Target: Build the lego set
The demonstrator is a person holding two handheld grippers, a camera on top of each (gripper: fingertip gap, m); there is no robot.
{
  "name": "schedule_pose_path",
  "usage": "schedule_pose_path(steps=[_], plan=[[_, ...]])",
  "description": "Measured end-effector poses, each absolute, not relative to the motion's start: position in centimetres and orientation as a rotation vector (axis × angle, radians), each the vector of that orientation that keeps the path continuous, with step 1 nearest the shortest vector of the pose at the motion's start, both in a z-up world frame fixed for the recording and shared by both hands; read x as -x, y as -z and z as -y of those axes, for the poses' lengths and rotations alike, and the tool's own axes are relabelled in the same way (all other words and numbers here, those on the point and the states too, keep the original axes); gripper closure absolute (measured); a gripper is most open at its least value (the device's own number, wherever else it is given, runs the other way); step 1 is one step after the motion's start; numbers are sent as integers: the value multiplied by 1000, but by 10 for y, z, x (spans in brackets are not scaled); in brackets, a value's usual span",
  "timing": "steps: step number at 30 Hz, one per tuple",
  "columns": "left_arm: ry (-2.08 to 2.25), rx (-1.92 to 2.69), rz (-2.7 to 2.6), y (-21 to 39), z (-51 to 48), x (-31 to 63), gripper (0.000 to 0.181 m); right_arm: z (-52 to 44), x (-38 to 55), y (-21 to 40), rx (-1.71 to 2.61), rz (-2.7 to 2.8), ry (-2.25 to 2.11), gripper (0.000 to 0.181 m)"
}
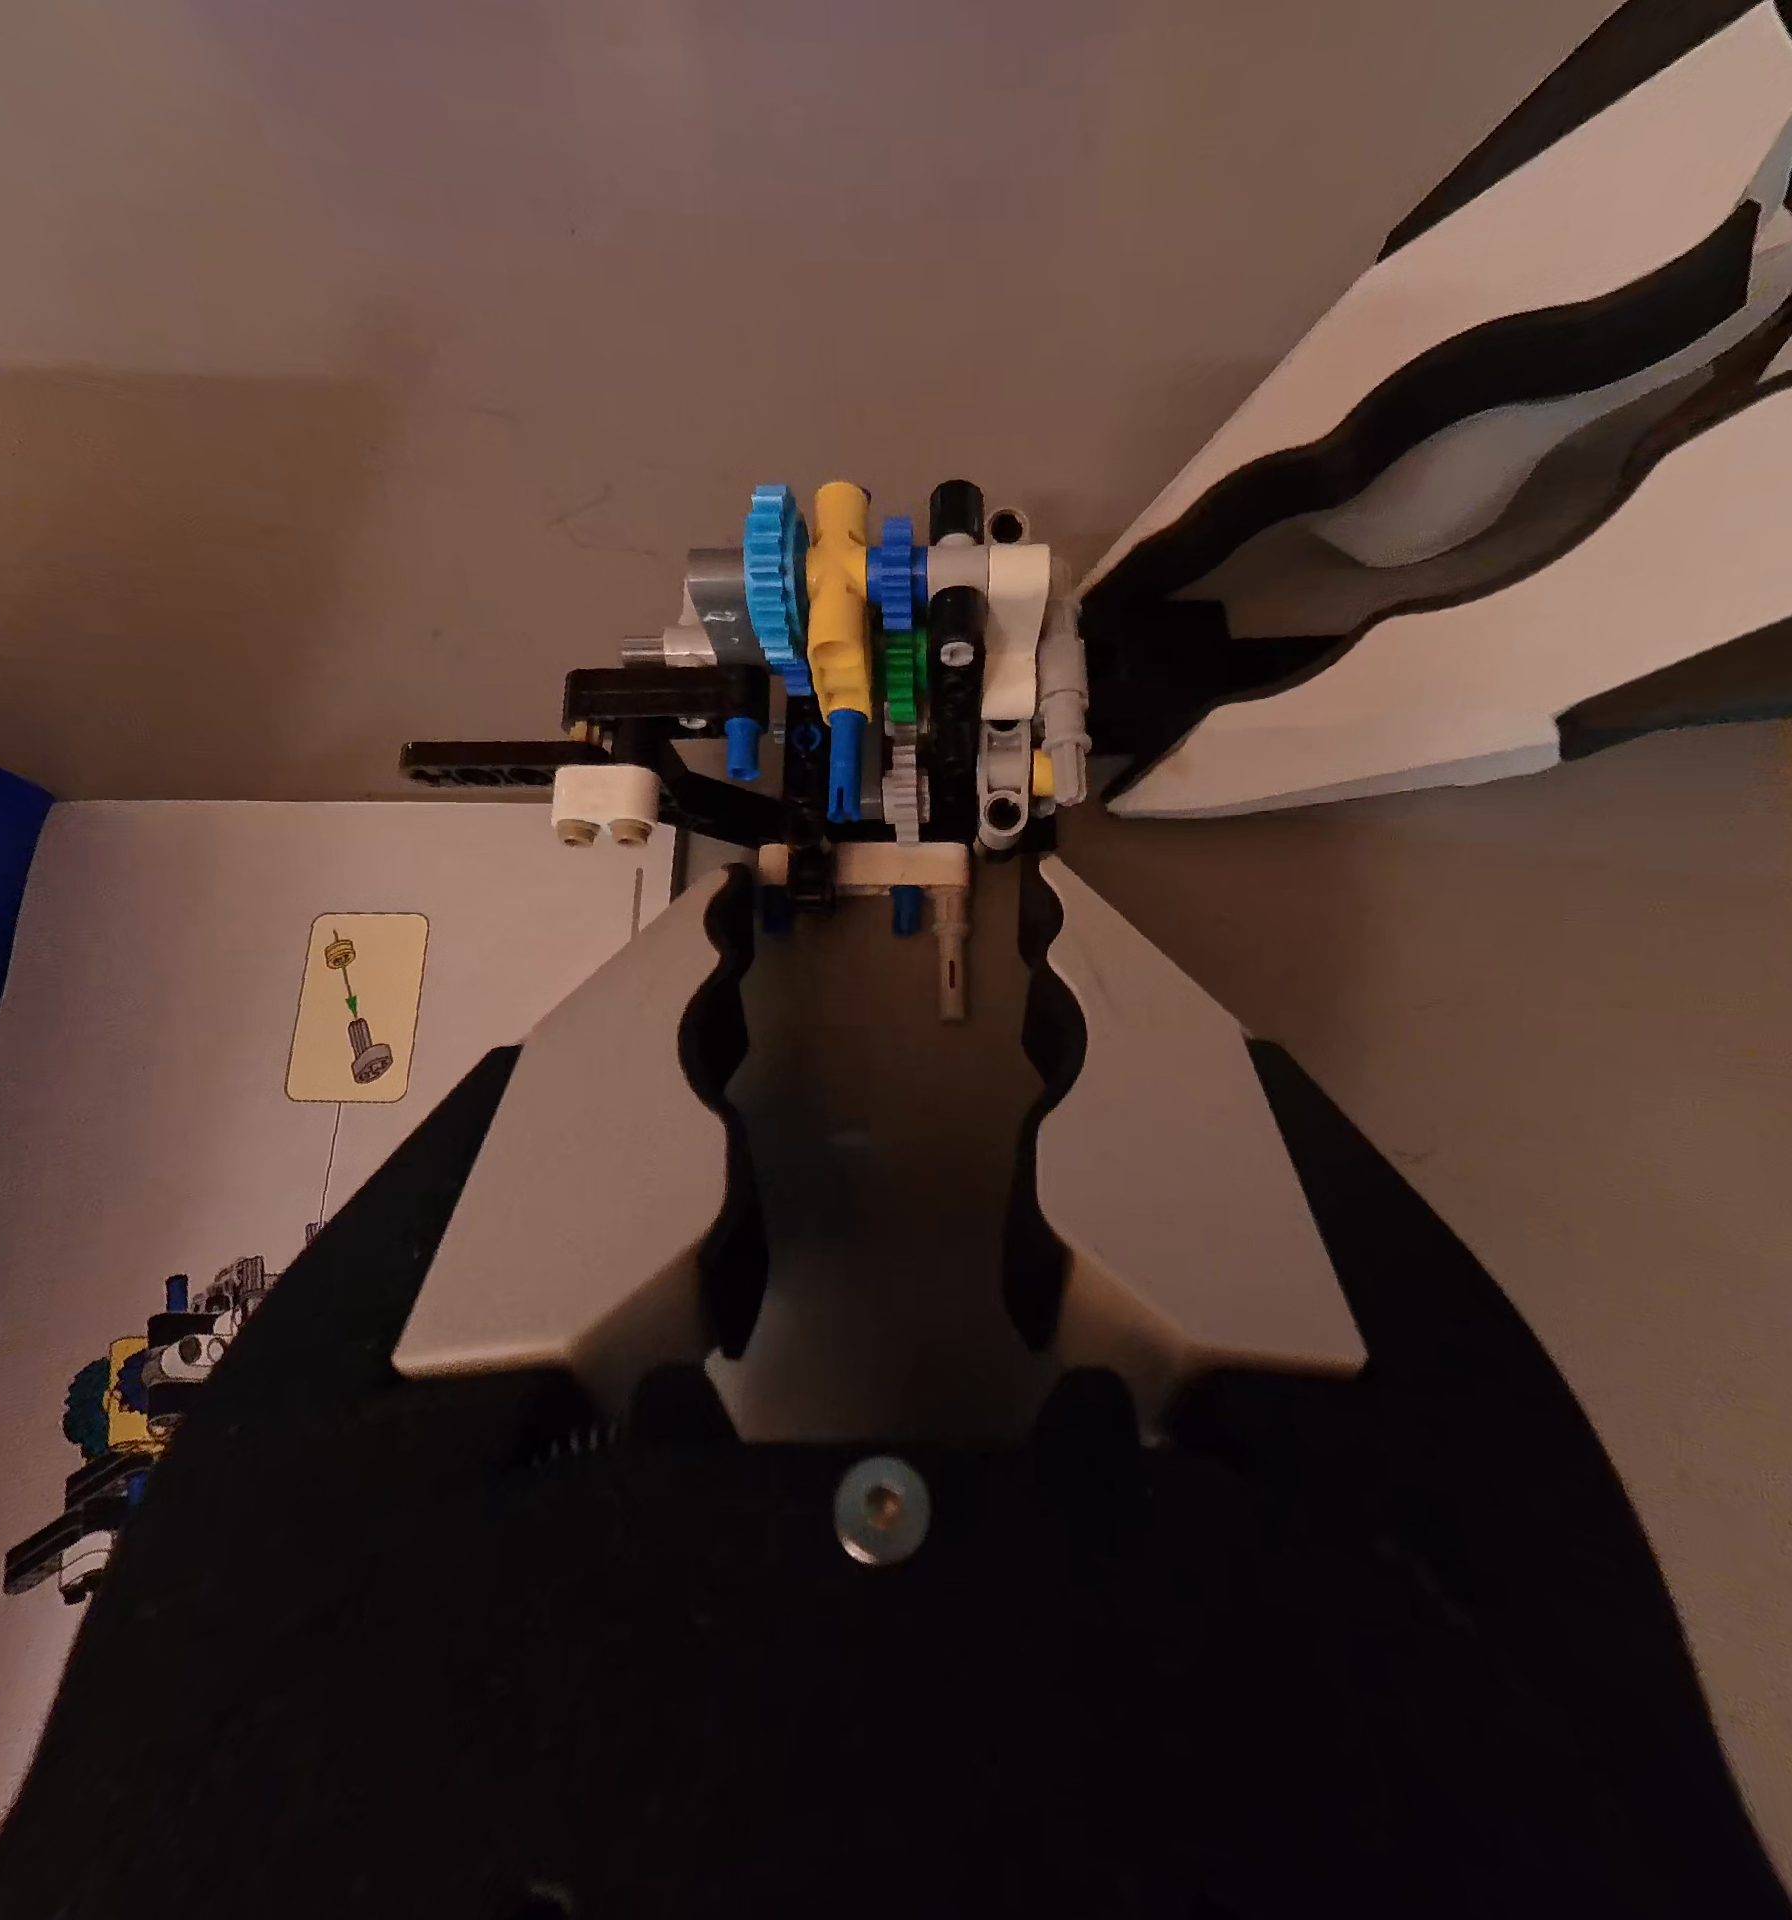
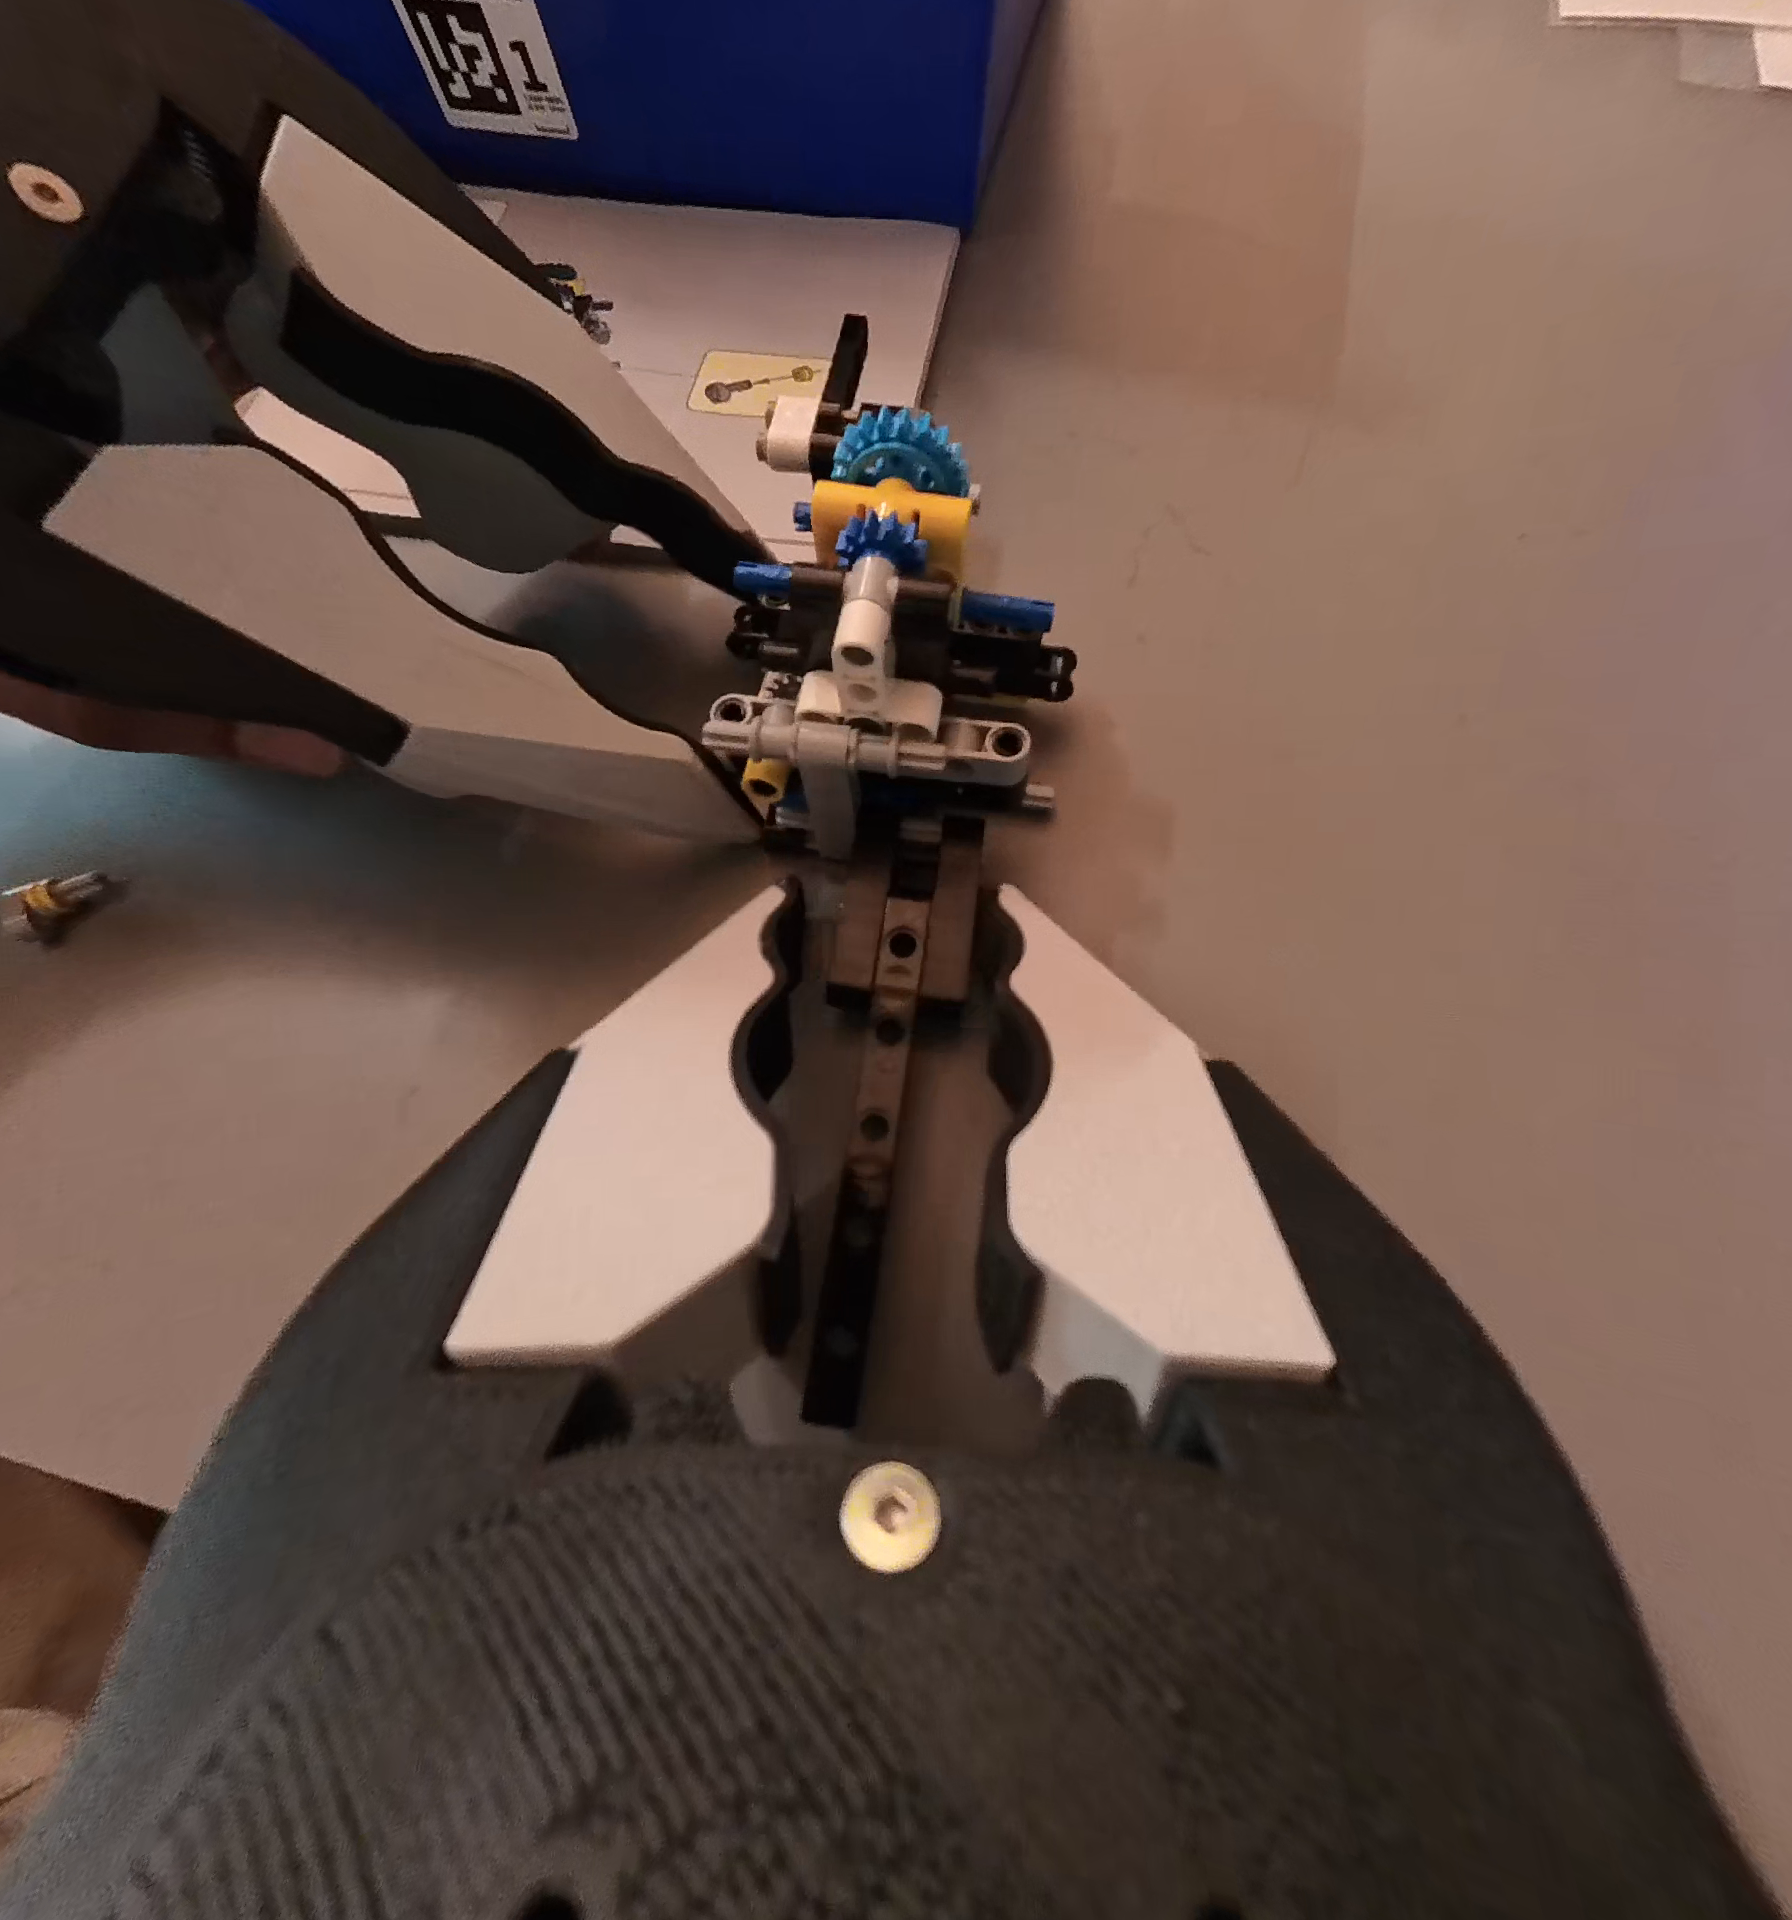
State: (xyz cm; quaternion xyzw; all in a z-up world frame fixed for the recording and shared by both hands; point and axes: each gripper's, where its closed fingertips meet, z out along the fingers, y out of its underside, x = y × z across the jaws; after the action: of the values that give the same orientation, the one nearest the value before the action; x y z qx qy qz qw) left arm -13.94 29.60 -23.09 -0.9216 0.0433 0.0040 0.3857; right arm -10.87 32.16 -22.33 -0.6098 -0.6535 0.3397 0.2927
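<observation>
The lego assembly is a cluster of black, white and grey beams with light-blue, dark-blue and green gears and a yellow connector. It is held over the grey table between both grippers. My left gripper grips its lower end at a white beam, with a grey axle between the fingers. My right gripper is shut on a long black beam of the assembly. In the left wrist view the right gripper comes in from the right. In the right wrist view the left gripper comes in from the left.
The open instruction booklet lies on the table left of the assembly and also shows in the right wrist view. A blue box stands behind it. A small loose yellow-and-grey part lies at the left. White papers lie far right.
</observation>
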Motion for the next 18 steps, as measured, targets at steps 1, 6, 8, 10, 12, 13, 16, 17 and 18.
schedule_pose_path(steps=[1,6,8,10,12,13,16,17,18], plan=[[-15,2347,-108,231,-296,140,127,-322,109,223,1625,1740,-909,145],[-5,2352,-106,231,-288,143,114,-322,107,220,1638,1727,-972,131],[28,2360,-98,232,-281,144,115,-323,105,217,1638,1717,-1013,127],[69,2358,-69,230,-275,144,115,-324,101,213,1621,1704,-1071,123],[121,2336,-14,226,-269,143,111,-326,97,206,1582,1685,-1151,119],[147,2323,23,224,-265,142,110,-327,95,202,1558,1672,-1192,118],[226,2230,176,214,-248,138,106,-331,87,186,1458,1604,-1342,119],[232,2184,236,210,-242,138,105,-331,85,179,1425,1570,-1409,120],[228,2134,310,204,-236,140,104,-330,82,174,1399,1546,-1459,119]])
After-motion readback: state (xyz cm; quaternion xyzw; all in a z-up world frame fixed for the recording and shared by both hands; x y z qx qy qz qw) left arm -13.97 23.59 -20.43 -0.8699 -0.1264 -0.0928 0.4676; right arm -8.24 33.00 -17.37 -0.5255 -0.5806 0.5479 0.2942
